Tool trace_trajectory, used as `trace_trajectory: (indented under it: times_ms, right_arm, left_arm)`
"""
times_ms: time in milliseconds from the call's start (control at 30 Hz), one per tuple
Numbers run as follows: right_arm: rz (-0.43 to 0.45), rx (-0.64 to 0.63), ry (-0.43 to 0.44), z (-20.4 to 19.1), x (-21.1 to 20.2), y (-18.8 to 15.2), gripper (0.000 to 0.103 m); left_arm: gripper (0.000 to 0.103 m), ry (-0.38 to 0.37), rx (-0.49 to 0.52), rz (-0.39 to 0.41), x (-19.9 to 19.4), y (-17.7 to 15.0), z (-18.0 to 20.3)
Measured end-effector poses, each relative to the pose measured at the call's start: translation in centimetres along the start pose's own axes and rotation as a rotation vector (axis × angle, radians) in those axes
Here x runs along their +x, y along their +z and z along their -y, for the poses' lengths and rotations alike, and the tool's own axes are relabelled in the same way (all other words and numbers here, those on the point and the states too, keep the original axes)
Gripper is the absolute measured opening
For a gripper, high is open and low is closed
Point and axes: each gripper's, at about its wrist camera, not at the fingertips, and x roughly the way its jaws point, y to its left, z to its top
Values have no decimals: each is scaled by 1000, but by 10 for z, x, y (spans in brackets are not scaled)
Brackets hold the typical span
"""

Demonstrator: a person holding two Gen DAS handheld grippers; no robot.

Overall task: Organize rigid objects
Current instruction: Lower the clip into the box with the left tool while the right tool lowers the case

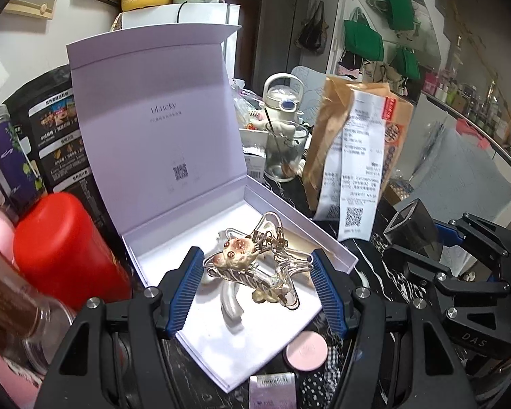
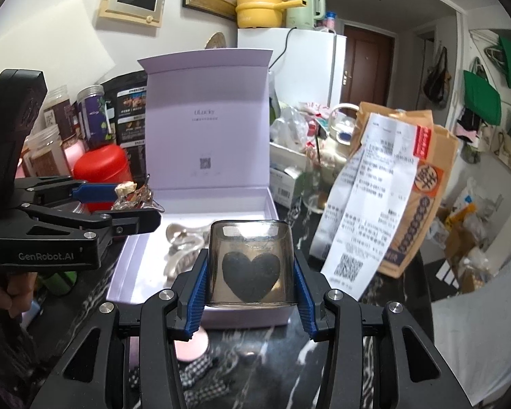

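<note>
A white gift box (image 1: 327,238) stands open on the dark marble table, lid upright; it also shows in the right wrist view (image 2: 252,317). A pearly white hair claw (image 1: 230,301) lies inside it, also visible in the right wrist view (image 2: 182,243). My left gripper (image 1: 257,277) is shut on a clear hair claw with a cream bear ornament (image 1: 242,255), held over the box; this gripper also shows in the right wrist view (image 2: 133,204). My right gripper (image 2: 252,272) is shut on a smoky translucent block with a black heart (image 2: 250,271), at the box's near edge.
A red canister (image 1: 64,248), jars and snack bags crowd the left. A brown paper bag with receipts (image 2: 391,191), a glass cup (image 1: 284,151) and a white kettle stand to the right. A pink round compact (image 1: 306,349) and checkered cloth lie in front of the box.
</note>
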Motion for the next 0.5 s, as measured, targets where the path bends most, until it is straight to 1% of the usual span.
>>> trace_trajectory:
  times_ms: [300,400,500]
  right_arm:
    - [17,-16,0,6,18,23,45]
    - [34,-17,-12,7,23,32,45]
    - [50,-10,-25,8,29,41,45]
  left_arm:
    - [64,29,-5,18,12,19,-13]
    - [64,38,-18,28,16,24,-20]
    - [64,65,-34,47,20,31,-27]
